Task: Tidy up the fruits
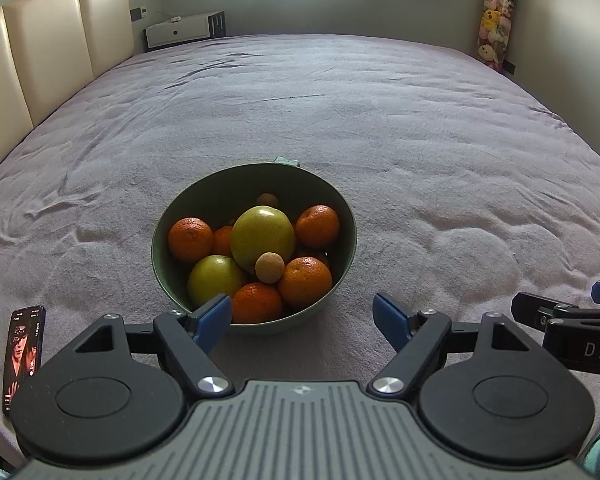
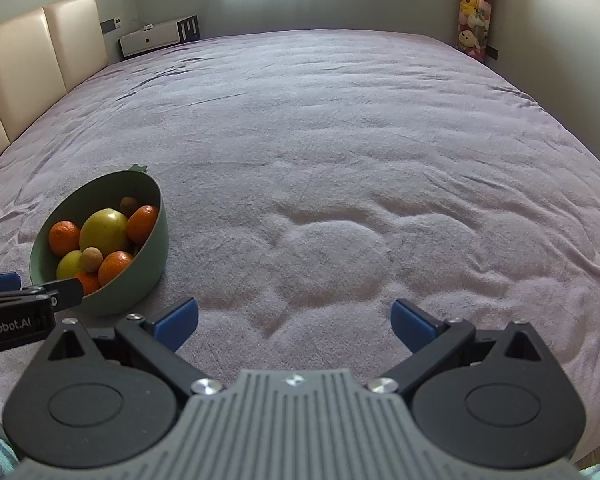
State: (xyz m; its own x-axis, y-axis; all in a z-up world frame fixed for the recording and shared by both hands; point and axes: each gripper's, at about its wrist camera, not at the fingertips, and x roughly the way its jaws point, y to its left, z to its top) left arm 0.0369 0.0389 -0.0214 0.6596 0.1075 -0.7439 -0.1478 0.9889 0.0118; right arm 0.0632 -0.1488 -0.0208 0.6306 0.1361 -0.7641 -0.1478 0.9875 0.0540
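Note:
A green bowl (image 1: 182, 204) sits on the bed, filled with several oranges (image 1: 190, 239), two yellow-green apples (image 1: 263, 234) and small tan round fruits (image 1: 269, 267). My left gripper (image 1: 302, 320) is open just in front of the bowl, and its left fingertip (image 1: 214, 318) overlaps the bowl's near rim. In the right wrist view the same bowl (image 2: 150, 264) lies at the left. My right gripper (image 2: 294, 322) is open over bare blanket, to the right of the bowl, holding nothing.
A grey-lilac blanket (image 1: 340, 120) covers the wide bed. A phone (image 1: 24, 356) with a lit screen lies at the near left. A cream headboard (image 1: 52, 40) runs along the left, a white nightstand (image 1: 180, 32) stands behind, and a tube of plush toys (image 1: 494, 20) is in the far right corner.

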